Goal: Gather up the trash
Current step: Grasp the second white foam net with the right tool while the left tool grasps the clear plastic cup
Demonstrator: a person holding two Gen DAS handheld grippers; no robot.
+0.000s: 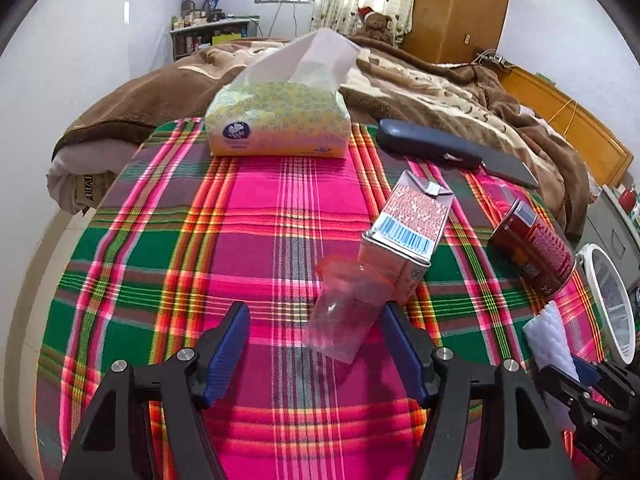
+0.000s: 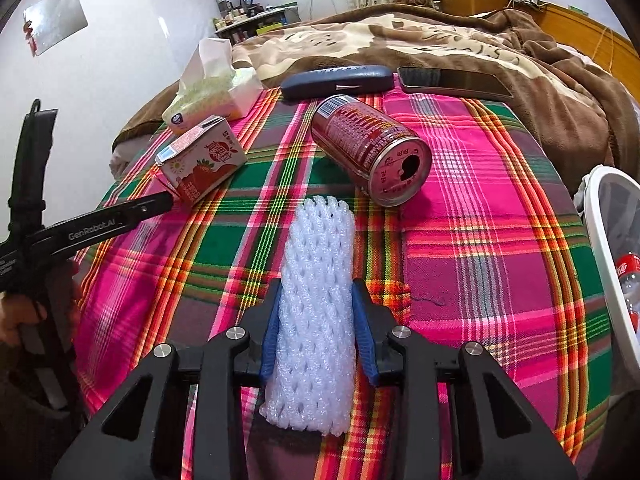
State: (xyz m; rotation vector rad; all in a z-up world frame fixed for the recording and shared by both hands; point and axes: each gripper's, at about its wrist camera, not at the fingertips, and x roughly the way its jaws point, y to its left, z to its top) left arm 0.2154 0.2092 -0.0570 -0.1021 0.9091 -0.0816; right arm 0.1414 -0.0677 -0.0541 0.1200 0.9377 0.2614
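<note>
My right gripper (image 2: 318, 292) is shut on a white foam fruit net (image 2: 316, 260) that lies lengthwise on the plaid cloth. A red drink can (image 2: 368, 148) lies on its side beyond it, with a strawberry milk carton (image 2: 204, 160) to the left. In the left wrist view my left gripper (image 1: 315, 312) stands open low over the cloth. A clear pink plastic cup (image 1: 344, 312) lies tipped over between its fingers, near the right one and against the carton (image 1: 404, 232). The can (image 1: 532, 248) and the held foam net (image 1: 548, 340) show at the right.
A tissue pack (image 1: 280, 120), a dark glasses case (image 1: 428, 142) and a phone (image 1: 508, 168) line the table's far edge, with a bed behind. A white bin (image 2: 600, 220) holding a plastic bottle (image 2: 628, 280) stands off the right edge.
</note>
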